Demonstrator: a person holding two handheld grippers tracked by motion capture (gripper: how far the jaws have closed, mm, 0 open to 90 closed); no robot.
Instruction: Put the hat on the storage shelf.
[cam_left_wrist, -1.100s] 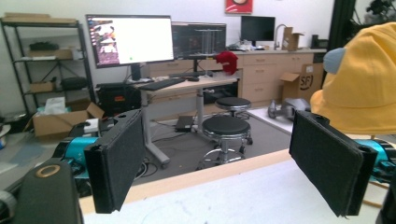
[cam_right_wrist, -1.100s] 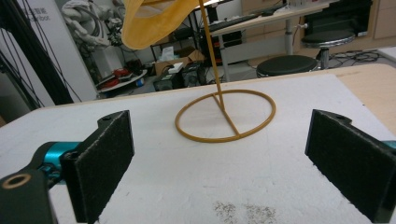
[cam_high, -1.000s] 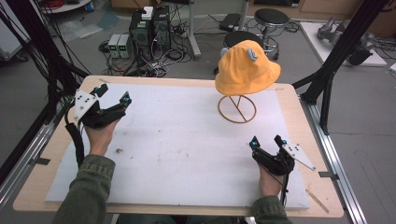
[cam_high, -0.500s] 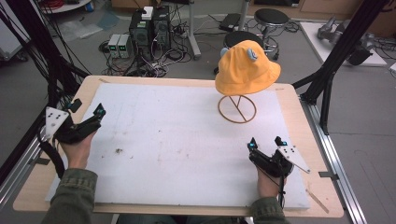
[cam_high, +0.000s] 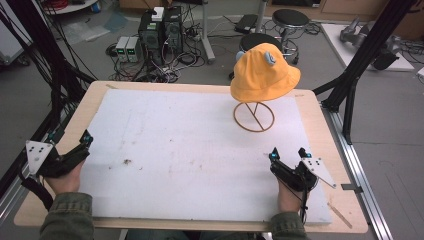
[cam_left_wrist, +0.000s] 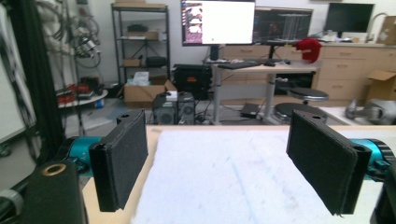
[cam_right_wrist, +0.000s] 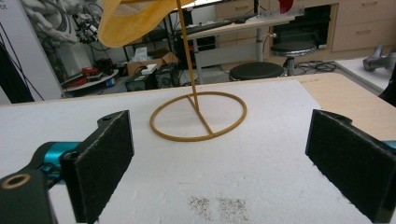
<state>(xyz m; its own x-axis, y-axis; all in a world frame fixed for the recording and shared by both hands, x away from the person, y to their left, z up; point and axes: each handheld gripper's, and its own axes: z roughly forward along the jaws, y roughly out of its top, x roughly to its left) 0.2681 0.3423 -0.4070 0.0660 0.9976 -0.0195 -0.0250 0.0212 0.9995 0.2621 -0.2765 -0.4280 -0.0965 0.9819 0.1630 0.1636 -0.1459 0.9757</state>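
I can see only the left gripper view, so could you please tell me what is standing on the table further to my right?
Observer: A yellow hat sits on a wire stand at the far right.
Operator: Thank you; is the right gripper near it?
Observer: The right gripper rests apart from it at the near edge, facing the stand's ring.
Operator: Are its fingers open?
Observer: Yes, its fingers stand wide apart, holding nothing.
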